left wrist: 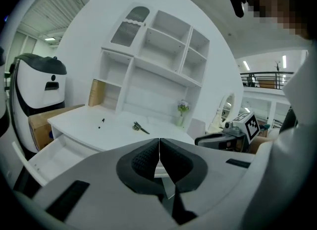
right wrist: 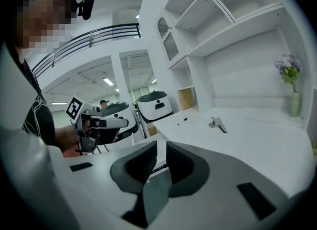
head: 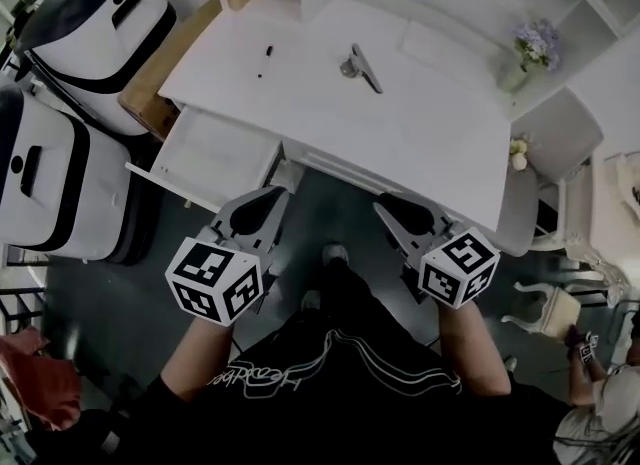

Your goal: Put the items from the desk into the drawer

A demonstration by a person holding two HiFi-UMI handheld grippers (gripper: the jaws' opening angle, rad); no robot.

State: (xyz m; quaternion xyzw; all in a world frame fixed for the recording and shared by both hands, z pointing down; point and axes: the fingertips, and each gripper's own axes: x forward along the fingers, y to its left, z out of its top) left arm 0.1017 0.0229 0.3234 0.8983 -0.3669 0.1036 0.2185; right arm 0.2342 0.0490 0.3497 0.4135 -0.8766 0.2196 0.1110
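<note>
A black pen (head: 264, 61) and a metal clip (head: 360, 66) lie on the white desk (head: 420, 133). The desk's left drawer (head: 215, 153) is pulled out, and I see nothing inside it. Both grippers hang in front of the desk, short of its front edge and over the dark floor. My left gripper (head: 278, 196) is just right of the drawer; its pads (left wrist: 148, 157) meet with nothing between them. My right gripper (head: 386, 205) has only a thin slit between its pads (right wrist: 141, 162) and is also empty. The pen (left wrist: 102, 121) and clip (left wrist: 139, 126) lie well beyond the jaws.
Two white-and-black machines (head: 95, 23) (head: 45, 178) stand left of the desk beside a brown box (head: 160, 73). A shelf unit rises at the desk's back. A flower vase (head: 528, 53) and a white chair (head: 560, 138) are at the right.
</note>
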